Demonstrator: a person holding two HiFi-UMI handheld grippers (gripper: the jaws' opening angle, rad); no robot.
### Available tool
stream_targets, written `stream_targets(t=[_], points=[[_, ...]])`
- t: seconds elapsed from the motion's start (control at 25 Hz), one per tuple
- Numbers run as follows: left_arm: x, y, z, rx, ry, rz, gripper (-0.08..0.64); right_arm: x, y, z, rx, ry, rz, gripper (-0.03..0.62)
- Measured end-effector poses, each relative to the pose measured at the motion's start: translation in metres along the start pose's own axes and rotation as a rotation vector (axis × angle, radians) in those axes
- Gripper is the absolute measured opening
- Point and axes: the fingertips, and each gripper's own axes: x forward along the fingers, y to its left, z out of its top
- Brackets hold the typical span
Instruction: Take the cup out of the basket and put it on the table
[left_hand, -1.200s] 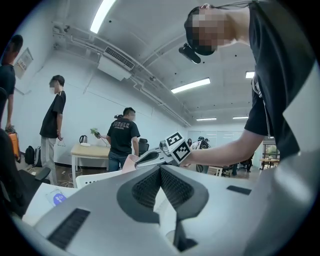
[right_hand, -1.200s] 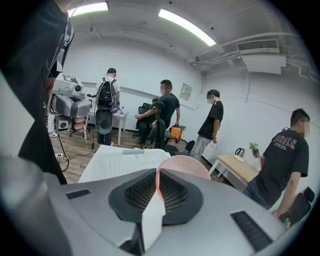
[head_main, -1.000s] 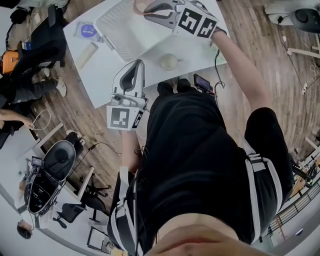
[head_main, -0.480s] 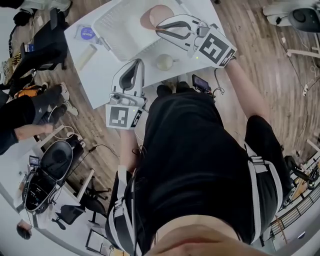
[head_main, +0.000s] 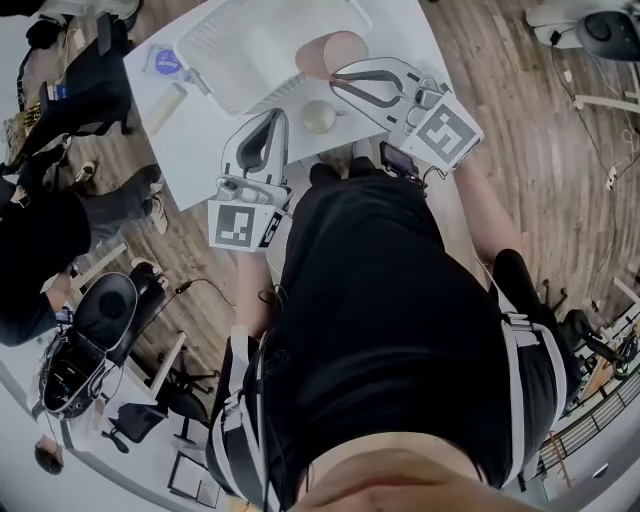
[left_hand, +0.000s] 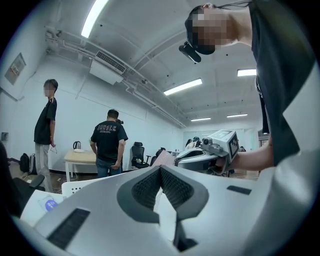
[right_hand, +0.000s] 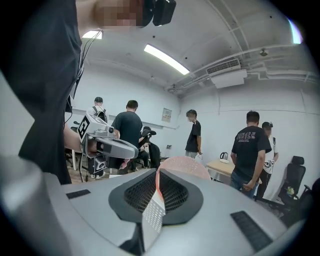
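My right gripper is shut on the rim of a pink cup; in the right gripper view the cup shows just beyond the closed gripper, its thin wall pinched between the jaws. The cup is outside the white basket, by its near right corner over the white table. I cannot tell whether it touches the table. My left gripper hovers at the table's near edge, shut with nothing in it.
A cream round object lies on the table between the two grippers. A blue-lidded item and a pale cylinder sit left of the basket. Several people stand in the room; office chairs are on the wooden floor.
My right gripper has come back from over the basket toward me and to the right, carrying the pink cup out of it. The left gripper has barely moved.
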Motion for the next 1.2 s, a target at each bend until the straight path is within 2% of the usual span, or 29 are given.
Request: stream_targets(t=[0.4,0.52,0.76,0.88,1.04,1.2], points=[[0.009,-0.023,0.001,0.004,0.004,0.024,0.018,-0.026,0.01,-0.008,0.081,-0.051,-0.048,0.035],[0.01,-0.033,0.0,0.004,0.012,0.046,0.018,-0.034,0.013,-0.011,0.057,-0.031,-0.026,0.035],[0.005,-0.051,-0.003,0.016,0.004,0.121,0.018,-0.046,0.01,-0.014,0.017,-0.032,-0.036,0.035],[0.002,-0.066,-0.006,0.002,-0.002,0.145,0.018,-0.057,0.018,-0.018,0.032,-0.04,-0.025,0.035],[-0.004,-0.085,-0.01,0.006,-0.005,0.128,0.018,-0.066,0.035,-0.021,0.003,-0.032,-0.024,0.035],[-0.016,-0.095,-0.011,0.011,-0.009,0.102,0.018,-0.07,0.05,-0.012,0.021,-0.064,-0.054,0.035]])
